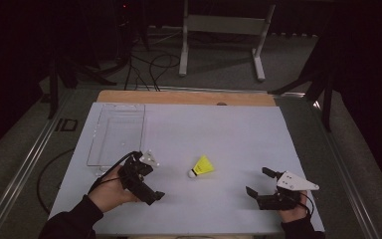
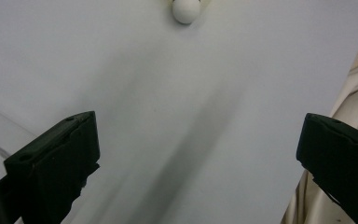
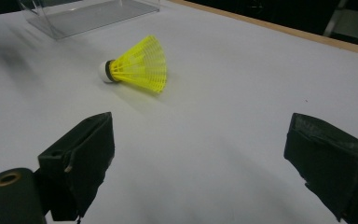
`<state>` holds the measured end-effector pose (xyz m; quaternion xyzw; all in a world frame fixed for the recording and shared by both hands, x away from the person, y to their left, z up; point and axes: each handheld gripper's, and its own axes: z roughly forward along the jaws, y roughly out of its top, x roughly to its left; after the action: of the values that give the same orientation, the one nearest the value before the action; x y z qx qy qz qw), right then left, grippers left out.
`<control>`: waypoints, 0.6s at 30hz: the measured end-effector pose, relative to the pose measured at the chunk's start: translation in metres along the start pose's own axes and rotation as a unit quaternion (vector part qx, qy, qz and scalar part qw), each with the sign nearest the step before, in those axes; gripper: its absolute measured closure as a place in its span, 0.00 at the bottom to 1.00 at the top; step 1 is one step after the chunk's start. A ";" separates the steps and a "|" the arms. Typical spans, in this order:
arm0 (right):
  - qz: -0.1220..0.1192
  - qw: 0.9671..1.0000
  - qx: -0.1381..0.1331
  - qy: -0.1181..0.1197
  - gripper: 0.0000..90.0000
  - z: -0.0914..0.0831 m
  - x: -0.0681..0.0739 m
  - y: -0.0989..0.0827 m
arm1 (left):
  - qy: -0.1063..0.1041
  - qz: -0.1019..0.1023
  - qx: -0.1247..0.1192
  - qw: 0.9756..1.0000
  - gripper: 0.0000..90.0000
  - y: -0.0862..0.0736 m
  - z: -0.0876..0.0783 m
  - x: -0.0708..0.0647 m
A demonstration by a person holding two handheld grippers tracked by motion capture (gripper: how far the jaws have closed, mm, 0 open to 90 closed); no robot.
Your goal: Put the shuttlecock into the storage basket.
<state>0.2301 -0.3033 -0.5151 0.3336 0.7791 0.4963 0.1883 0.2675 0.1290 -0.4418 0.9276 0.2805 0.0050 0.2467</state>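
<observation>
A yellow plastic shuttlecock with a white rounded cork (image 1: 202, 167) lies on its side near the middle of the white-topped bench (image 1: 219, 129), cork pointing toward the person's near-left, skirt fanned out toward the far right. Nothing touches it. The left hand-held gripper (image 1: 154, 180) sits low at the near-left of the bench, gripped in the person's left hand (image 1: 110, 190), and its jaws stand wide apart, released, with bare white surface between them; in the left gripper view the white cork (image 2: 186, 9) peeks in at the top edge, well ahead of the jaws. Over on the right, the right hand-held gripper (image 1: 258, 181) rests near the front edge with its grey three-cornered plate (image 1: 296, 182) on top, jaws also spread open and holding nothing. From the right gripper view the shuttlecock (image 3: 140, 65) lies ahead and a little to the left of the open jaws, apart from them. Behind it, a clear plastic rectangular tray (image 1: 117, 132) stands at the far-left of the bench, just beyond the left hand-held gripper, and the shuttlecock lies outside it, between the two grippers
</observation>
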 end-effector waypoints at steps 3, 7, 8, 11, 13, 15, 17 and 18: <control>0.001 1.000 0.001 0.001 0.10 0.000 0.000 0.000 | 0.000 0.006 -0.002 1.000 0.00 0.003 0.000 -0.002; 0.000 1.000 0.001 0.000 0.10 0.000 0.001 0.000 | -0.001 0.013 -0.006 1.000 0.00 0.011 0.000 -0.005; -0.001 1.000 0.001 0.001 0.10 0.000 0.000 0.000 | -0.004 0.012 -0.006 1.000 0.00 0.013 0.000 -0.005; -0.001 1.000 0.000 0.000 0.10 0.000 0.000 0.000 | -0.005 0.010 -0.011 1.000 0.00 0.016 0.000 -0.005; -0.001 1.000 -0.001 0.001 0.10 0.000 0.000 0.000 | -0.003 0.018 -0.011 1.000 0.00 0.020 0.000 -0.005; 0.000 1.000 0.000 0.001 0.10 0.000 0.000 0.000 | 0.000 0.021 -0.021 1.000 0.00 0.023 -0.002 -0.005; 0.001 1.000 -0.001 0.002 0.10 0.000 0.000 0.000 | 0.001 0.022 -0.029 0.999 0.00 0.027 -0.004 -0.005; 0.000 1.000 0.000 0.001 0.10 0.000 0.000 0.000 | -0.002 0.024 -0.030 0.999 0.00 0.029 -0.005 -0.005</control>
<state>0.2301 -0.3031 -0.5151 0.3332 0.7792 0.4967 0.1874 0.2777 0.1075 -0.4235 0.9263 0.2570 0.0174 0.2749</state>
